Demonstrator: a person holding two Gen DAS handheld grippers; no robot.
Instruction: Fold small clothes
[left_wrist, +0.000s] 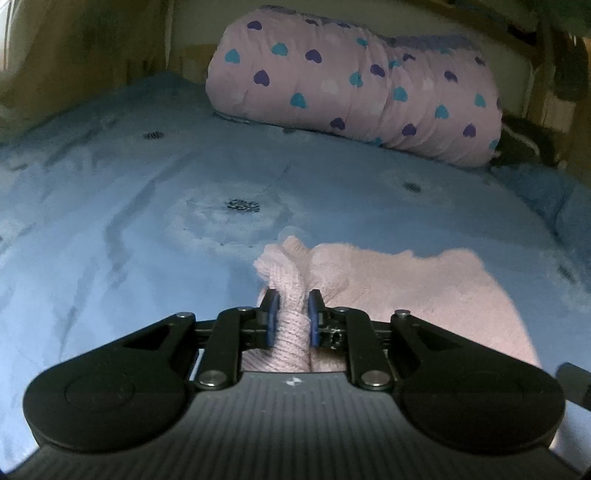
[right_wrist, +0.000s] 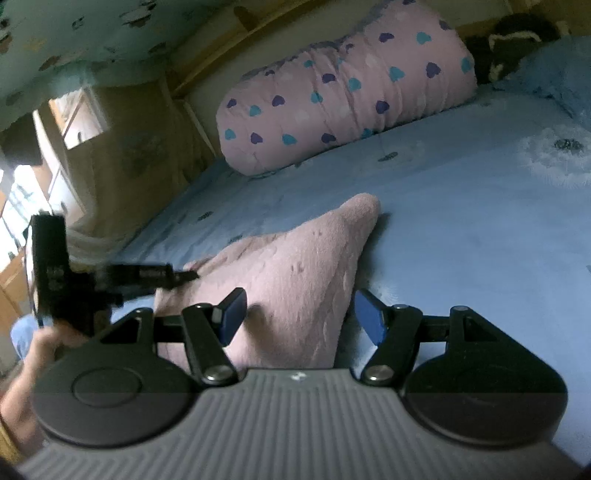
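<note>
L gripper (left_wrist: 290, 314) was clamped on a bunched ribbed edge of the pink knit garment (left_wrist: 424, 295), prob. a cuff or hem; blue pads (left_wrist: 272, 317) pressed the fabric from both sides, knit bulging out past the tips. Rest of the garment lay spread to the right on the blue bedsheet (left_wrist: 129, 221).

R gripper (right_wrist: 299, 317) had its jaws standing wide w/ nothing pinched. Garment lay between and beyond them, peaked up into a ridge (right_wrist: 291, 266), but the pads didn't press it. The other gripper (right_wrist: 147, 275) showed at the left edge of that view, held by a person's hand (right_wrist: 48, 339), its tips at the garment's left edge.

Risks, as I judged them:
- Grip was on a wad, not a single layer, so lifting could drag extra layers & leave the fold lumpy.
- Only one side was held; pulling across w/o R gripper anchoring could slide the whole piece over the sheet instead of folding it.
- Loose knit could snag or stretch on the pad edges.

Hard to tell: which part of the garment was pinched, and what garment it was, since its near portion was hidden under both gripper bodies. L gripper in the right view was motion-blurred. Pink heart-print duvet roll (left_wrist: 351, 85) sat well apart at the bed's far end; a dark item beside it (left_wrist: 524, 144) was unreadable.
</note>
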